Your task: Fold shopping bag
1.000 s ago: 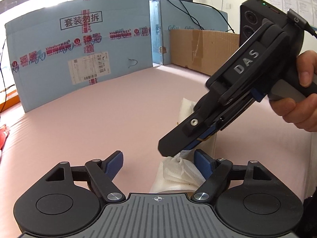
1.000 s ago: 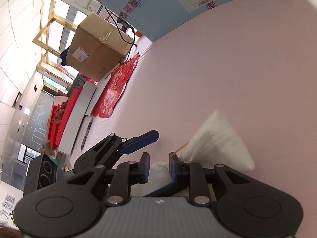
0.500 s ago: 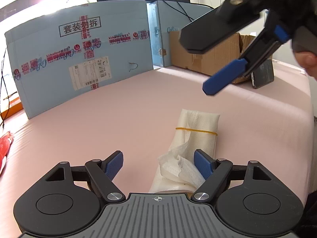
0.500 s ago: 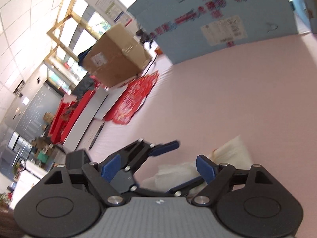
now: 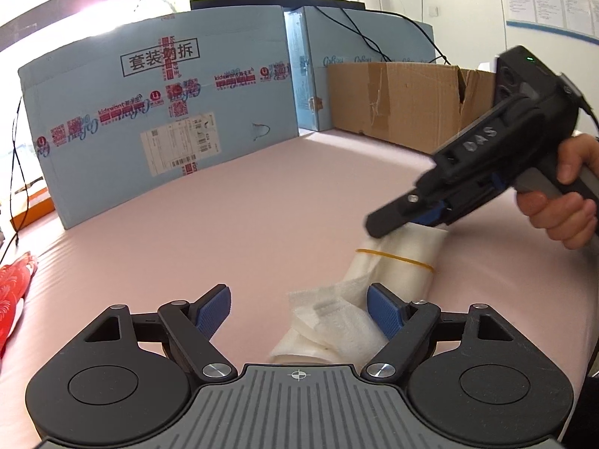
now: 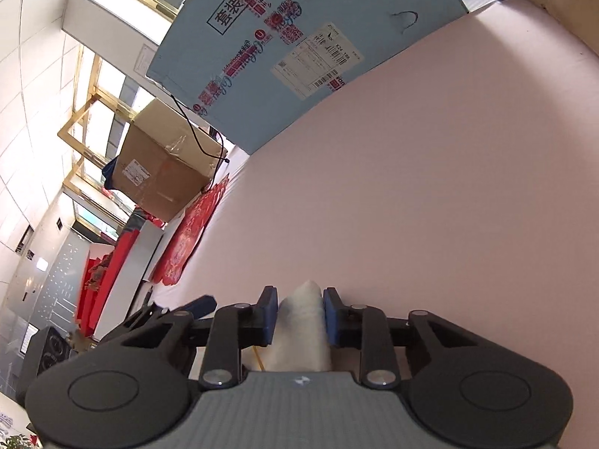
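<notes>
The shopping bag (image 5: 397, 273) is a white rolled bundle with a yellow rubber band (image 5: 397, 259) around it, lying on the pink table (image 5: 262, 205). My left gripper (image 5: 297, 297) stands open; the bag's crumpled near end lies between its fingers, against the right pad. My right gripper (image 5: 397, 224), held by a hand (image 5: 561, 202), reaches the bag's far end from the right. In the right wrist view the right gripper's (image 6: 301, 312) jaws are closing, and both blue pads press the sides of the white bag (image 6: 303, 321).
A large blue cardboard box (image 5: 168, 119) stands at the back of the table, with a brown cardboard box (image 5: 404, 101) to its right. Red paper decorations (image 5: 15, 284) lie at the left edge. Another brown box (image 6: 161, 172) sits beyond the table.
The right gripper left the bag's middle, rose with its jaws wide, then came down on the bag's far end and closed. The left gripper stayed put and open.
</notes>
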